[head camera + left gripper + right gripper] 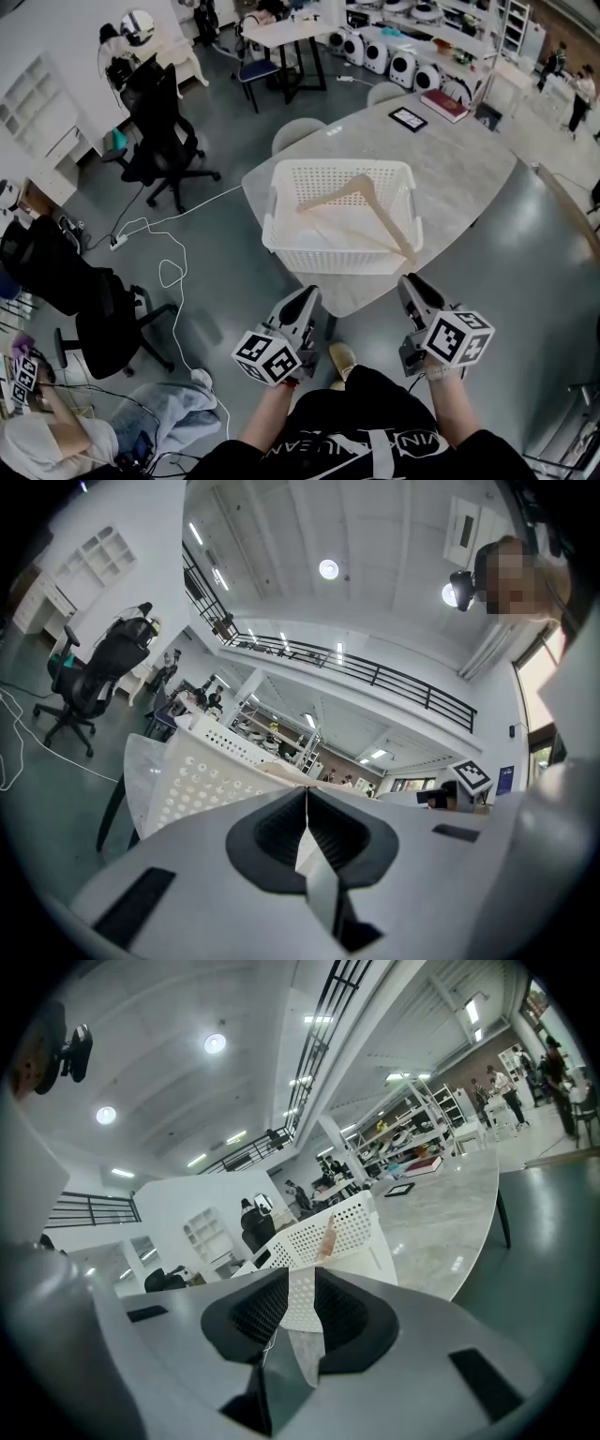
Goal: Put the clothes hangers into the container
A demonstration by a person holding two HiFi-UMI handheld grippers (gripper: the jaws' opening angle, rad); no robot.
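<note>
Grey polished floor [525, 281] surrounds the rounded pale-grey tabletop [450, 159] ahead of me. My left claw [305, 298] hangs low by my waist, clenched on nothing. My right claw [412, 281] sits level beside it, its jaws a sliver apart and empty. Just beyond both, centred between them at the table's near edge, stands 1 white perforated plastic basket [337, 255]. Inside it leans 1 light wooden clothes hanger [384, 220], tilted, its peak toward the far side and 1 arm reaching the near rim ahead of my right claw.
</note>
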